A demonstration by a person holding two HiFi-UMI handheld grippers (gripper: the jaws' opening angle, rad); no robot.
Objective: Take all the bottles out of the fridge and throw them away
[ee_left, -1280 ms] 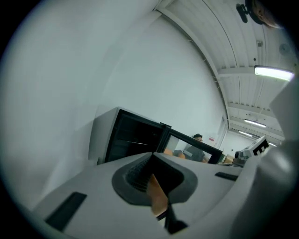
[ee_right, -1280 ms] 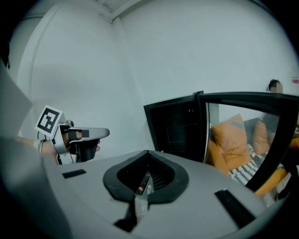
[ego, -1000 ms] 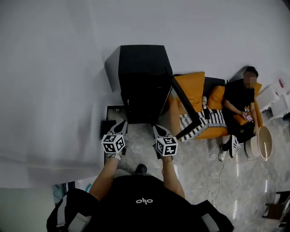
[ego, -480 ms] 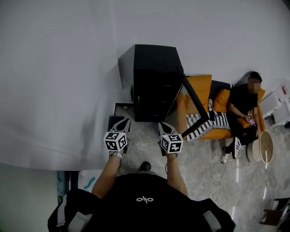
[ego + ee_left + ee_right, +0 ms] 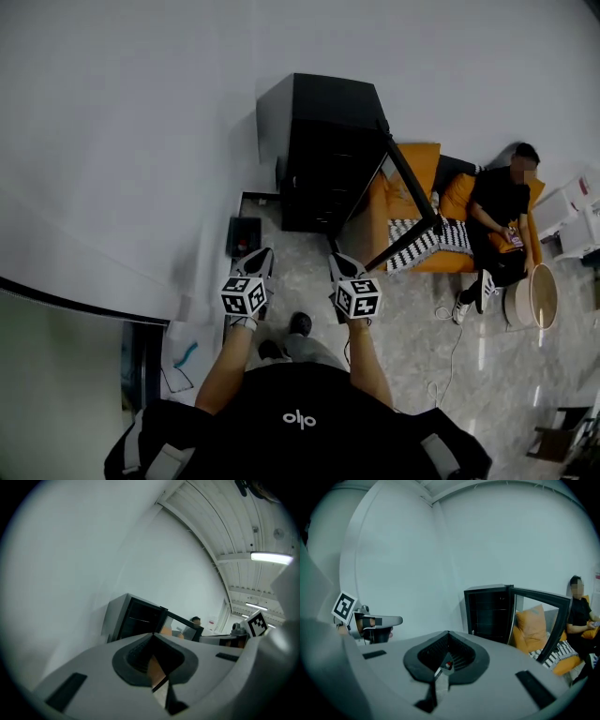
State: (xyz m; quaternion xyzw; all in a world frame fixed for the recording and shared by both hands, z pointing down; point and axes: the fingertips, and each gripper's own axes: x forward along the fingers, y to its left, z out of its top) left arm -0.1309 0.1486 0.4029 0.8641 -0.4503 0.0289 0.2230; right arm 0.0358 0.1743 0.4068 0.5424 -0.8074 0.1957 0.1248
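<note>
The black fridge stands against the white wall, its glass door swung open toward the orange sofa. Its shelves look dark, and no view is clear enough to make out bottles inside. Just in front of the fridge, the left gripper and right gripper point at it side by side, each with its jaws pressed together on nothing. A round beige bin sits well to the fridge's right, past a seated person.
</note>
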